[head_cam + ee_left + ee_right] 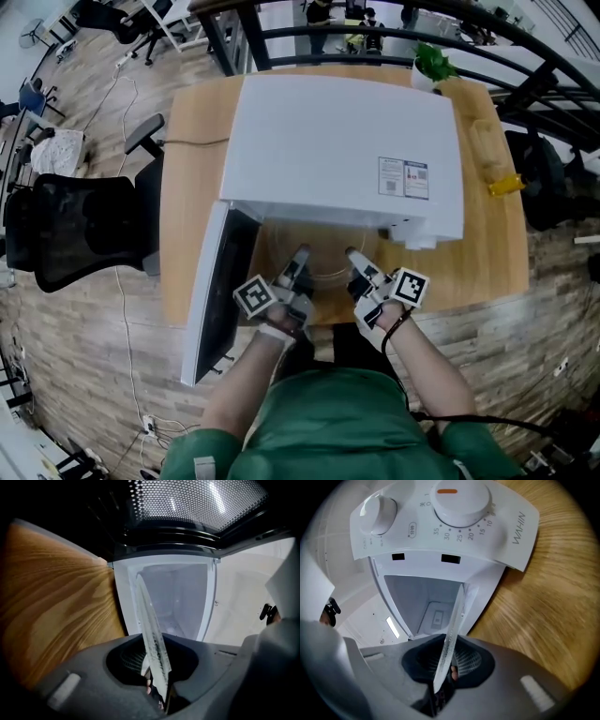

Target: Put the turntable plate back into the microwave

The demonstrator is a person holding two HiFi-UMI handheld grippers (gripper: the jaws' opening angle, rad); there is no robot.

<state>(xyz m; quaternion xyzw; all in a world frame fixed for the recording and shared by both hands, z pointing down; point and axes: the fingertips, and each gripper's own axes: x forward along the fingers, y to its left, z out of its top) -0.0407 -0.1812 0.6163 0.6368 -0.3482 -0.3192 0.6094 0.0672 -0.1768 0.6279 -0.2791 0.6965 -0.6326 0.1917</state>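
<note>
The clear glass turntable plate (314,260) hangs in front of the open white microwave (342,141), roughly level, with a gripper on each side. My left gripper (299,255) is shut on its left rim and my right gripper (355,256) on its right rim. In the left gripper view the plate (151,634) shows edge-on, running from my jaws (159,696) toward the lit cavity (180,597). The right gripper view has the same thin plate edge (453,634) rising from between the jaws (440,692) toward the cavity (424,597), beside the timer dial (461,498).
The microwave door (214,292) swings open to the left, its perforated window (197,503) close to the left gripper. The microwave stands on a wooden table (192,169). A black office chair (75,230) is at the left, a potted plant (433,61) and a yellow object (504,185) at the right.
</note>
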